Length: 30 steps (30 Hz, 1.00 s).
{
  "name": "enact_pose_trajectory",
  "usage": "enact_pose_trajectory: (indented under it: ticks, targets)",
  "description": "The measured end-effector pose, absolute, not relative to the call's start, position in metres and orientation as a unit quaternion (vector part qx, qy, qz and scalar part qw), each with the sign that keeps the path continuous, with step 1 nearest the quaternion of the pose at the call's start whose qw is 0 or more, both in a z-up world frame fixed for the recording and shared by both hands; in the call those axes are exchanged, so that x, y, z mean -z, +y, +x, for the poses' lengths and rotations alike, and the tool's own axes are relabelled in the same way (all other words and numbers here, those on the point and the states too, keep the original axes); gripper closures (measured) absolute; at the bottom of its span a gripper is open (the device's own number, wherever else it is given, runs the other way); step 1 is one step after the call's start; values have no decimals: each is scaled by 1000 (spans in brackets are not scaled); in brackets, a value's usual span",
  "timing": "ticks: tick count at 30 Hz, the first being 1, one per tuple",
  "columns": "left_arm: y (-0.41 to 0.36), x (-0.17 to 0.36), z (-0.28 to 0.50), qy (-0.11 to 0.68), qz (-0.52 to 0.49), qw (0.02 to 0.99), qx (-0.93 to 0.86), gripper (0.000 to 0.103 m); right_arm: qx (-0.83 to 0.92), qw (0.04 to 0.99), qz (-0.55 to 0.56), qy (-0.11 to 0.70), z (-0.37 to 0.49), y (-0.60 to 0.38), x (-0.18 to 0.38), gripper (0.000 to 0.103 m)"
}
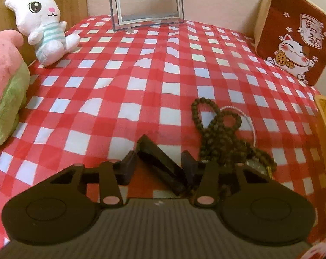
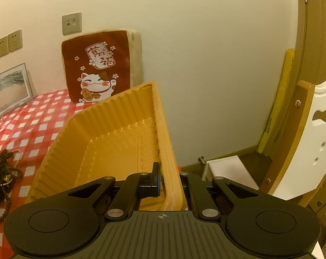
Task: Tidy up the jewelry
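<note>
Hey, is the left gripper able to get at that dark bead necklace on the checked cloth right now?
Probably not yet: the left gripper already has a flat black piece slanted between its jaws. The dark bead necklace lies uncovered on the checked cloth just beyond its right finger, otherwise unobstructed.

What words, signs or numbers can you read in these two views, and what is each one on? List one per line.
"萬福": on the white tag above the lucky cat on the red cushion; it reads the same in the left view.
Characters on the cat's gold coin: too small to read.
Dark print on the yellow board by the wall: blurred, unreadable.
Nothing else bears text.
</note>
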State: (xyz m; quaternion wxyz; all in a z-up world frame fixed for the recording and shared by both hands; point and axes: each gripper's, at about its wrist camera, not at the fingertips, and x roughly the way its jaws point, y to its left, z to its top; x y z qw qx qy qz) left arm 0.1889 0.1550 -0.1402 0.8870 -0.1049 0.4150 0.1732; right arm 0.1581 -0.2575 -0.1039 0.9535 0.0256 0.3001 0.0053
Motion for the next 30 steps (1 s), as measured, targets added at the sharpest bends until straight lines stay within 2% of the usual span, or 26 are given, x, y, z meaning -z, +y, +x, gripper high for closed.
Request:
enact_pose_trajectory:
  ticks: [7,11,13,24,30]
  targets:
    - [163,140,180,424,-76,890,-146,78,-4,952,26,304,158,-259,105,98]
    - [162,142,185,428,-60,890,-143,80,-4,952,25,304,159,-259,105,98]
    - [161,143,187,428,-60,891,-142,84,-4,952,26,305,159,-259,106,98]
    - [155,127,170,411,-74,899,-134,85,-12,952,27,305,158,-258,106,98]
    - [114,99,155,380,-83,919,-67,85,-19,952,26,304,157,-257,106,98]
